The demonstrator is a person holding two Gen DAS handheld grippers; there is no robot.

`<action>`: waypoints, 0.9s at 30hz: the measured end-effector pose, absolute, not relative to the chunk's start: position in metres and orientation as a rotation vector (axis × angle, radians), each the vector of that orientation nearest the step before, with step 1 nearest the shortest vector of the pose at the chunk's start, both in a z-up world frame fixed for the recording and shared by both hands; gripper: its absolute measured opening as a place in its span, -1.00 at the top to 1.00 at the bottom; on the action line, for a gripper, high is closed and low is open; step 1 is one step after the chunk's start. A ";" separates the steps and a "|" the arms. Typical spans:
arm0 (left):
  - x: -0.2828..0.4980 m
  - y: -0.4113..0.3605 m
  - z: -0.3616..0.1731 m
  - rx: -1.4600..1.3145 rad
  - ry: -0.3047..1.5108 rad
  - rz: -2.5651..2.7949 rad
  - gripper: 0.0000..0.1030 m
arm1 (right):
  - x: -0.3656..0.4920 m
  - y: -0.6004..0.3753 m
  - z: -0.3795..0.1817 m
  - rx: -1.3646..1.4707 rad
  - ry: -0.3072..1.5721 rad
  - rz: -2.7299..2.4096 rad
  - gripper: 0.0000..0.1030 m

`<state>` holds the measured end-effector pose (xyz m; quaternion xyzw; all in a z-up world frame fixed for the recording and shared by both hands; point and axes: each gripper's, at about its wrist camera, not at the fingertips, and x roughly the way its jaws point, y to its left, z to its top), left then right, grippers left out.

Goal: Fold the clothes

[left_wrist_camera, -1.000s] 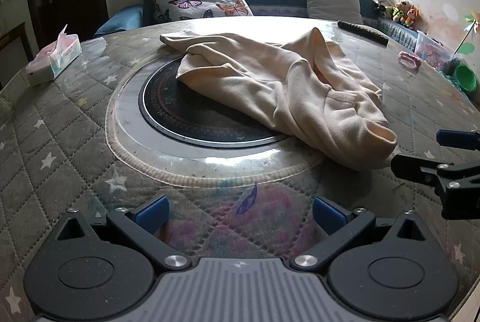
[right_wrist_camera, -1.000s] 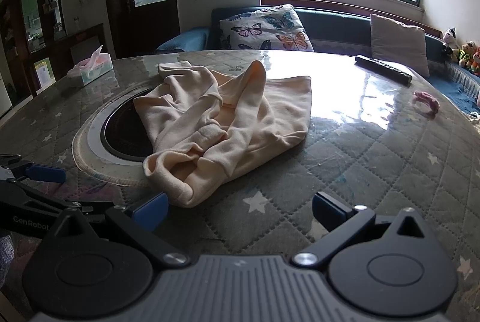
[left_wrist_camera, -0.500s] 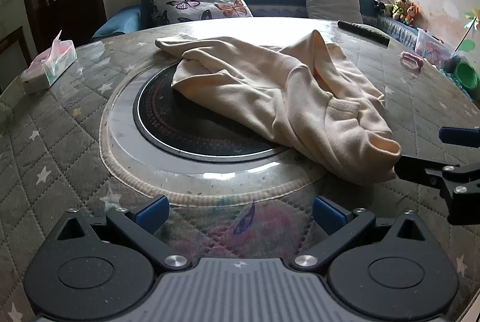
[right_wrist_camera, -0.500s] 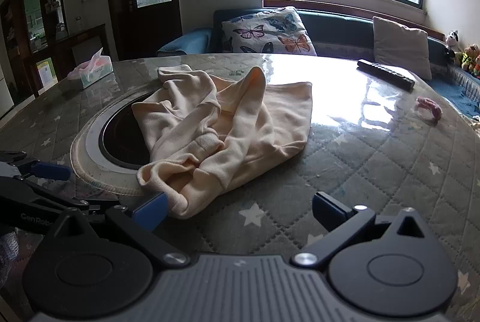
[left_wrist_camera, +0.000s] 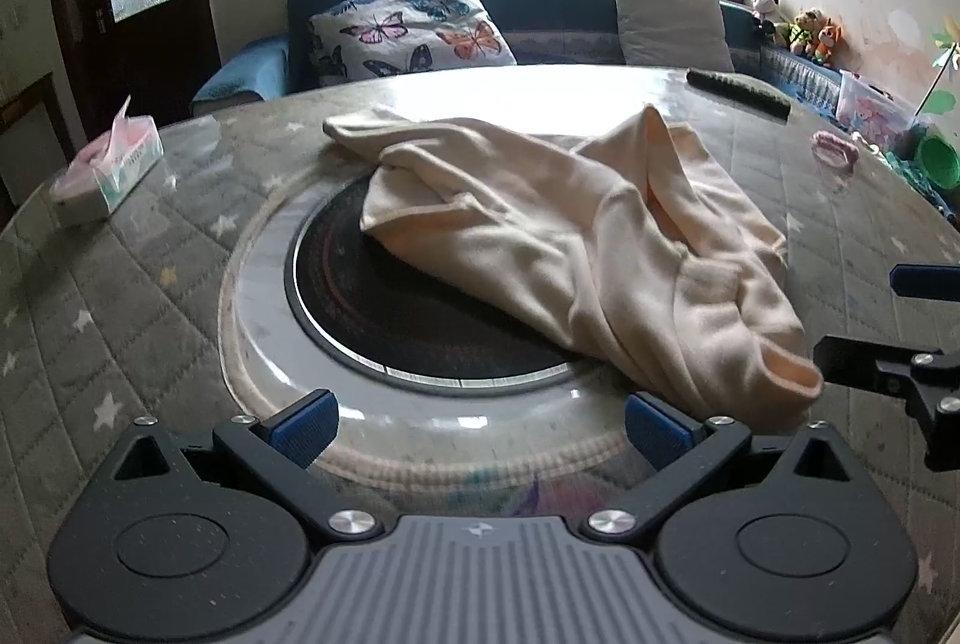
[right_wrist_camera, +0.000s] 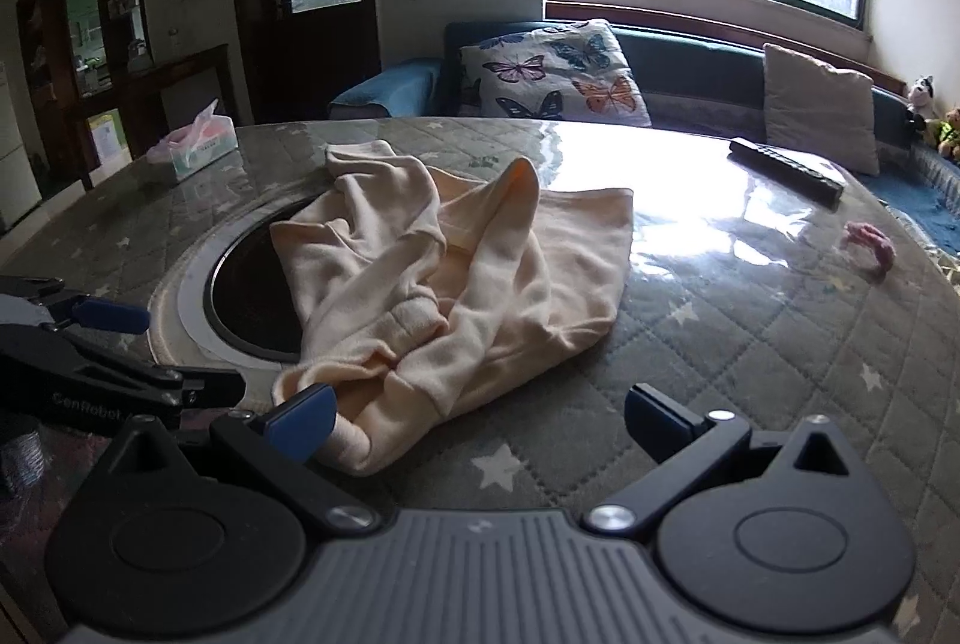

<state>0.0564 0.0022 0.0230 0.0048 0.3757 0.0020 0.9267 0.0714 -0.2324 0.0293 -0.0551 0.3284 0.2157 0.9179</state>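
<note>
The left gripper (left_wrist_camera: 480, 419) sits at the bottom of its own view with both blue pads spread wide and nothing between them, hovering over the grey rim of the round inset (left_wrist_camera: 420, 320) in the table. The right gripper (right_wrist_camera: 480, 419) is likewise spread wide at the bottom of its view, its left pad (right_wrist_camera: 300, 419) just at the near cuff of the cream garment (right_wrist_camera: 456, 284), though contact cannot be confirmed. In the right wrist view the left gripper's black body enters at the lower left, bearing pale lettering that reads roughly "GenRobot". The garment lies crumpled at mid-frame, partly over the dark inset and partly on the quilted, star-printed table cover (right_wrist_camera: 750, 356). Farther out, a tissue box (left_wrist_camera: 108, 170) sits at the left edge, its print too small to read; a black remote (right_wrist_camera: 786, 170) and a pink item (right_wrist_camera: 870, 248) lie at the right. A butterfly pillow (left_wrist_camera: 414, 26) rests on the sofa beyond.
</note>
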 end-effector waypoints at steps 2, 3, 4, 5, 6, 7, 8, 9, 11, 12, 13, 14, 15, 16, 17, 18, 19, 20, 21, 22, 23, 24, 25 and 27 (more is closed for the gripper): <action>0.061 0.004 0.026 0.009 0.764 0.005 -1.00 | 0.077 -0.232 0.032 -0.127 0.671 0.442 -1.00; 0.063 0.004 0.027 0.008 0.762 0.006 -1.00 | 0.081 -0.231 0.033 -0.133 0.669 0.440 -1.00; 0.066 0.005 0.028 0.008 0.761 0.006 -1.00 | 0.087 -0.231 0.034 -0.136 0.667 0.438 -1.00; 0.068 0.005 0.028 0.008 0.762 0.007 -1.00 | 0.093 -0.230 0.035 -0.140 0.665 0.436 -1.00; 0.070 0.005 0.028 0.009 0.763 0.008 -1.00 | 0.099 -0.229 0.036 -0.143 0.664 0.433 -1.00; 0.072 0.006 0.028 0.009 0.764 0.008 -1.00 | 0.105 -0.229 0.037 -0.147 0.662 0.431 -1.00; 0.074 0.006 0.027 0.009 0.766 0.007 -1.00 | 0.111 -0.228 0.038 -0.150 0.660 0.429 -1.00; 0.076 0.006 0.027 0.010 0.768 0.005 -1.00 | 0.117 -0.227 0.038 -0.154 0.658 0.426 -0.98; 0.079 0.006 0.026 0.010 0.771 0.001 -1.00 | 0.133 -0.224 0.039 -0.154 0.660 0.419 -0.91; 0.081 0.006 0.025 0.010 0.773 0.000 -1.00 | 0.141 -0.223 0.039 -0.152 0.662 0.418 -0.89; 0.083 0.007 0.024 0.010 0.776 -0.002 -1.00 | 0.148 -0.221 0.039 -0.146 0.666 0.418 -0.84; 0.085 0.007 0.023 0.009 0.778 -0.003 -1.00 | 0.158 -0.219 0.039 -0.139 0.670 0.418 -0.79; 0.086 0.007 0.023 0.009 0.781 -0.005 -0.99 | 0.167 -0.217 0.038 -0.131 0.675 0.418 -0.73; 0.088 0.008 0.023 0.009 0.783 -0.007 -0.99 | 0.177 -0.215 0.037 -0.122 0.680 0.419 -0.67; 0.090 0.008 0.022 0.009 0.785 -0.008 -0.98 | 0.187 -0.213 0.036 -0.111 0.687 0.422 -0.63; 0.092 0.009 0.022 0.010 0.786 -0.010 -0.98 | 0.197 -0.211 0.034 -0.100 0.695 0.425 -0.58; 0.095 0.009 0.022 0.010 0.787 -0.014 -0.97 | 0.205 -0.209 0.031 -0.090 0.705 0.429 -0.56; 0.098 0.010 0.023 0.010 0.787 -0.017 -0.96 | 0.213 -0.207 0.028 -0.083 0.715 0.434 -0.53; 0.100 0.011 0.023 0.007 0.788 -0.022 -0.96 | 0.221 -0.205 0.025 -0.080 0.725 0.441 -0.44; 0.103 0.011 0.024 0.003 0.788 -0.027 -0.95 | 0.228 -0.202 0.022 -0.080 0.734 0.444 -0.34; 0.106 0.011 0.025 -0.001 0.788 -0.033 -0.93 | 0.235 -0.200 0.018 -0.081 0.743 0.443 -0.28; 0.109 0.011 0.026 -0.006 0.788 -0.041 -0.91 | 0.241 -0.198 0.015 -0.081 0.751 0.441 -0.22; 0.113 0.010 0.028 -0.010 0.787 -0.050 -0.89 | 0.247 -0.198 0.012 -0.073 0.759 0.444 -0.19; 0.121 0.006 0.031 -0.005 0.779 -0.067 -0.89 | 0.258 -0.198 0.007 -0.038 0.774 0.466 0.00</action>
